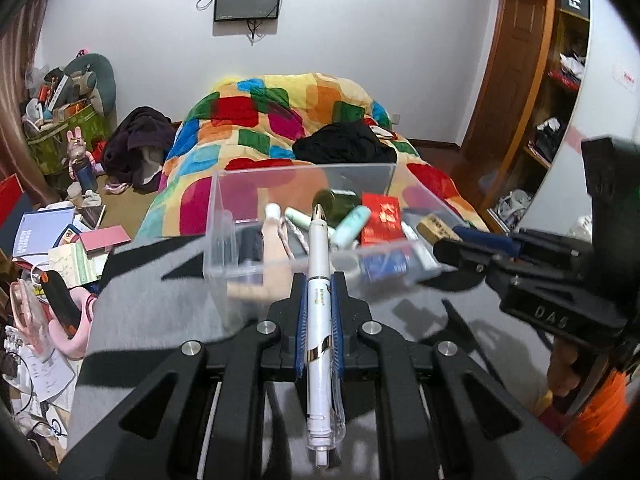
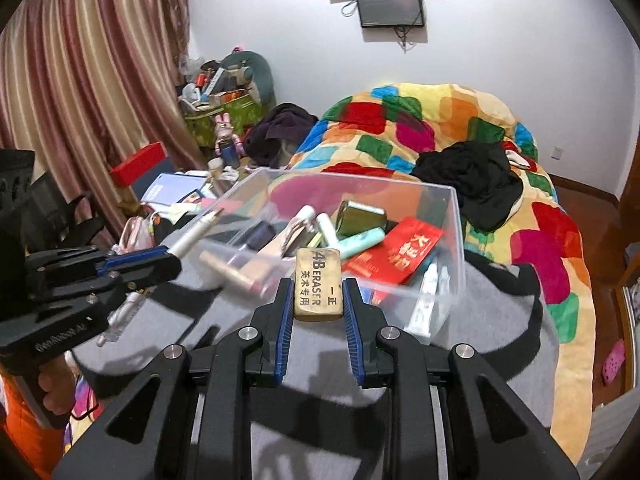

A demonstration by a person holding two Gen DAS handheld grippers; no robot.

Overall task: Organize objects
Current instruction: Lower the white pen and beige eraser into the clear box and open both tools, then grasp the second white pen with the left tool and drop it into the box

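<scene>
My left gripper is shut on a white pen whose gold tip reaches over the near rim of a clear plastic box. My right gripper is shut on a tan 4B eraser, held just at the near edge of the same box. The box stands on a grey cloth and holds a red packet, a mint tube, a green bottle and several other small items. The right gripper also shows in the left wrist view, and the left gripper in the right wrist view.
A bed with a colourful patchwork quilt and black clothes lies behind the box. Books, papers and a red box clutter the floor at left. A wooden shelf unit stands at right. Curtains hang at far left.
</scene>
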